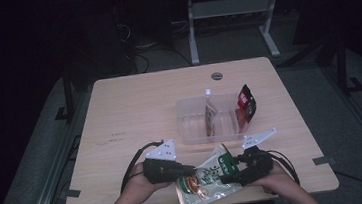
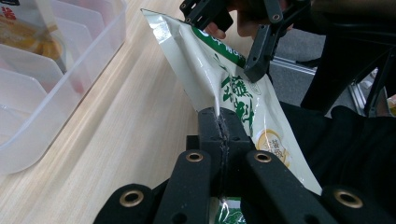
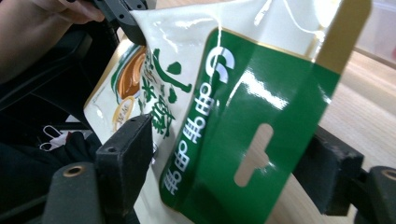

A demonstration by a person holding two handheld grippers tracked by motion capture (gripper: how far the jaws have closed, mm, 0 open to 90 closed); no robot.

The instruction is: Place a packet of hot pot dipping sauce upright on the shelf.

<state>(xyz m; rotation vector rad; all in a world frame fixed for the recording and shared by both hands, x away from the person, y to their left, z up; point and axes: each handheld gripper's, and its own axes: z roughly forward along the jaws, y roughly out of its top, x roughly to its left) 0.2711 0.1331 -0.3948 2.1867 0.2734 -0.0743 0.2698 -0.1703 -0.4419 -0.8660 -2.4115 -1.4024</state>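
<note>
Dim room, pale wooden table (image 1: 134,111). My left gripper (image 2: 219,122) has its fingers clamped on the pouch (image 1: 207,176); the right gripper (image 3: 229,154) at 3 o'clock has fingers apart around its green top. I'd close the right squarely before lifting toward the clear bin (image 1: 187,131) at 12 o'clock.

Room dim, edges nearly black. Light wood table (image 1: 134,106) with rounded corners and a round grey cable grommet (image 1: 216,76) near its far edge. Grey floor (image 1: 34,161) around it. Beyond the table, the white metal legs of another desk (image 1: 192,35); dark cables (image 1: 139,56) trail on the floor there. Dark upright frame posts (image 1: 68,87) flank the table on both sides.
</note>
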